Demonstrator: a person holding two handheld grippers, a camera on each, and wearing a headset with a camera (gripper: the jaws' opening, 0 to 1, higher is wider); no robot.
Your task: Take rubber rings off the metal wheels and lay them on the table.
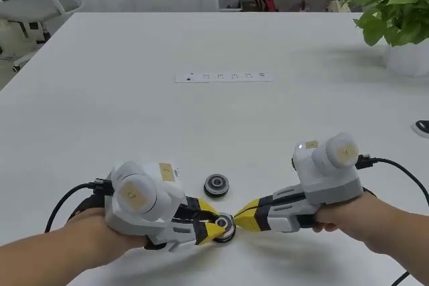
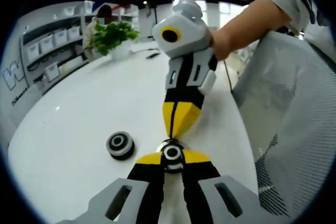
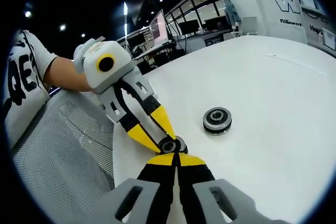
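Observation:
A small metal wheel with a black rubber ring sits between the yellow tips of my left gripper, which is shut on it just above the table. The same wheel shows in the left gripper view. My right gripper comes in from the right, its jaws closed to a point on the wheel's black rim. In the left gripper view the right gripper meets the wheel from above. A second wheel with its black ring lies flat on the white table just behind.
A white power strip lies flat mid-table. A potted plant stands at the far right, with a dark object at the right edge. Chairs and shelves stand beyond the table. A mesh chair back is close by.

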